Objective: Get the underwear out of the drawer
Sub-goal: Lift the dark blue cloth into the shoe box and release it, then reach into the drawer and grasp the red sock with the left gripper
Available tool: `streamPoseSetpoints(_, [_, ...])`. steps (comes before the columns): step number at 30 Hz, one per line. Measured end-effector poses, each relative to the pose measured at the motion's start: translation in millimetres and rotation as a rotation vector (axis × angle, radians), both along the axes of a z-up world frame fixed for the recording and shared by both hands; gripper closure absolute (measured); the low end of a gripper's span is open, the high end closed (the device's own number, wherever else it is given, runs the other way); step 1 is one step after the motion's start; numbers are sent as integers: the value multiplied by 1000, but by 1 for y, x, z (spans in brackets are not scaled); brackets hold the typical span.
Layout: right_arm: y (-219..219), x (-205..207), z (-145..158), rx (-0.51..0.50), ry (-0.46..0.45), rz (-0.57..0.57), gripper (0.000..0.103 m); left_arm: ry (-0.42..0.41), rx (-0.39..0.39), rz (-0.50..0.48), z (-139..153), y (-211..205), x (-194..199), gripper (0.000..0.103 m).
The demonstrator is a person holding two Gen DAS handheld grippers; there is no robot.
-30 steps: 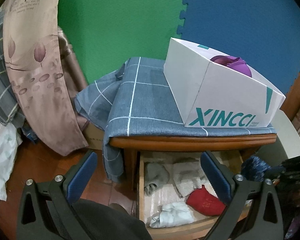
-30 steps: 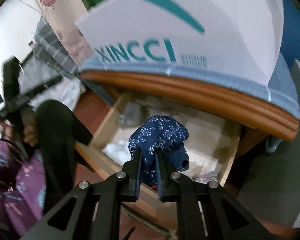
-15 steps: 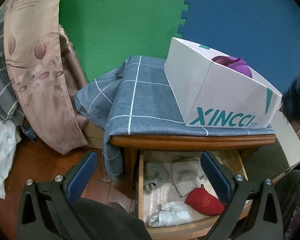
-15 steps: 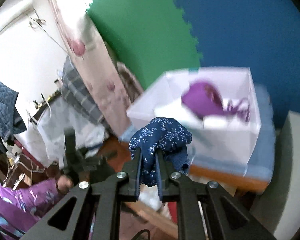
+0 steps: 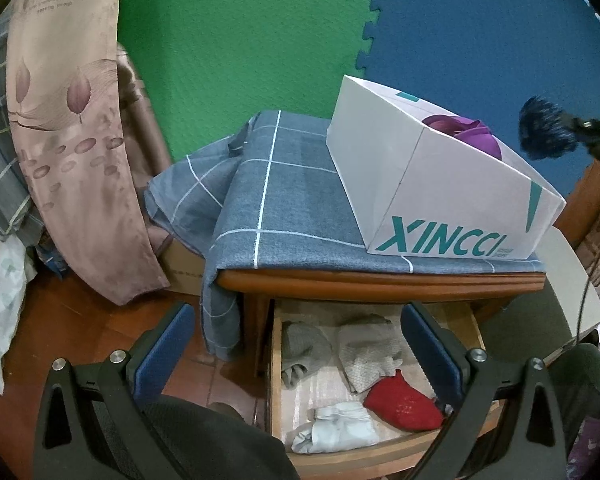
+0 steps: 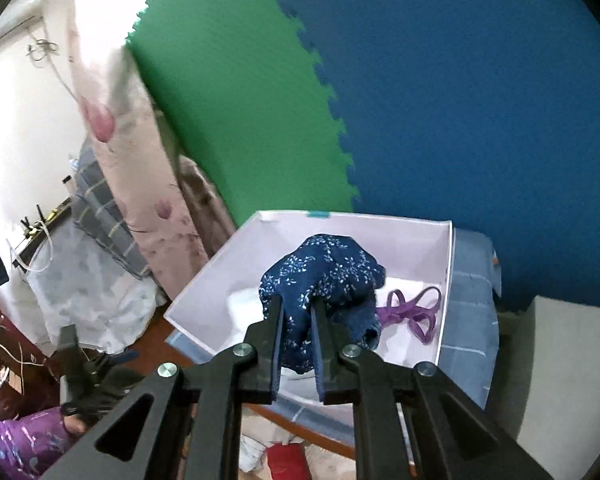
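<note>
Underwear (image 6: 320, 276), navy floral: I've got it out of the drawer (image 5: 276, 364) and up over the white box (image 6: 220, 276) on the nightstand; a second ago it hung just above the drawer. My right gripper (image 6: 296, 308) is pinched tight on it. My left gripper (image 5: 300, 344) hasn't moved, jaws spread wide and empty over the drawer.

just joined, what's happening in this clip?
A person is emptying an open wooden drawer with two handheld grippers. The right gripper is shut on a navy floral-print underwear piece and holds it over the open white cardboard box on the cloth-covered cabinet, where a purple garment already lies. The left gripper hangs open over the drawer, which holds grey, white and red pieces.
</note>
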State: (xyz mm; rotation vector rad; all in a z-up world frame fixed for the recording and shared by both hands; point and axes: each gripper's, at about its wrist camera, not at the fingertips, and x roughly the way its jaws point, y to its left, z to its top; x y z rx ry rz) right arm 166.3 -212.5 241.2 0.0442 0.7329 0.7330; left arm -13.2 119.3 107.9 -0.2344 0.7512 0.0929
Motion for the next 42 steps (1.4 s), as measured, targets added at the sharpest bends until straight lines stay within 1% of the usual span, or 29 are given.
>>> streamPoseSetpoints(4, [7,19,-21,-59,17,-21,91,1,-7,1,0,-1,-1,1])
streamPoseSetpoints(6, [8,27,-30,-69,35,-30,91,0,-11,1,0,-1,-1,1])
streamPoseSetpoints(17, [14,45,-65,-177,75,-46,91,-1,-28,-7,-1,-3,-2,1])
streamPoseSetpoints(24, [16,47,-73,-206,76,-60,91,-1,-31,-9,-2,-3,-2,1])
streamPoseSetpoints(25, [16,48,-74,-204,84,-60,89,-1,-31,-9,-2,-3,-2,1])
streamPoseSetpoints(28, [16,50,-76,-214,91,-78,88,-2,-32,-8,-2,-3,-2,1])
streamPoseSetpoints(30, [14,50,-75,-198,95,-76,85,-1,-32,-9,-2,-3,-2,1])
streamPoseSetpoints(32, [13,49,-74,-185,91,-79,74,-2,-35,-11,-2,-3,-2,1])
streamPoseSetpoints(33, [12,47,-72,-185,81,-86,72,-1,-35,-10,-2,-3,-2,1])
streamPoseSetpoints(37, [1,32,-59,-102,13,-81,72,-2,-34,-9,-3,-4,-2,1])
streamPoseSetpoints(40, [-19,6,-50,-16,-58,-85,71,0,-32,-9,-3,-4,-2,1])
streamPoseSetpoints(42, [-35,-12,-50,16,-83,-102,69,-1,-32,-9,-3,-4,-2,1])
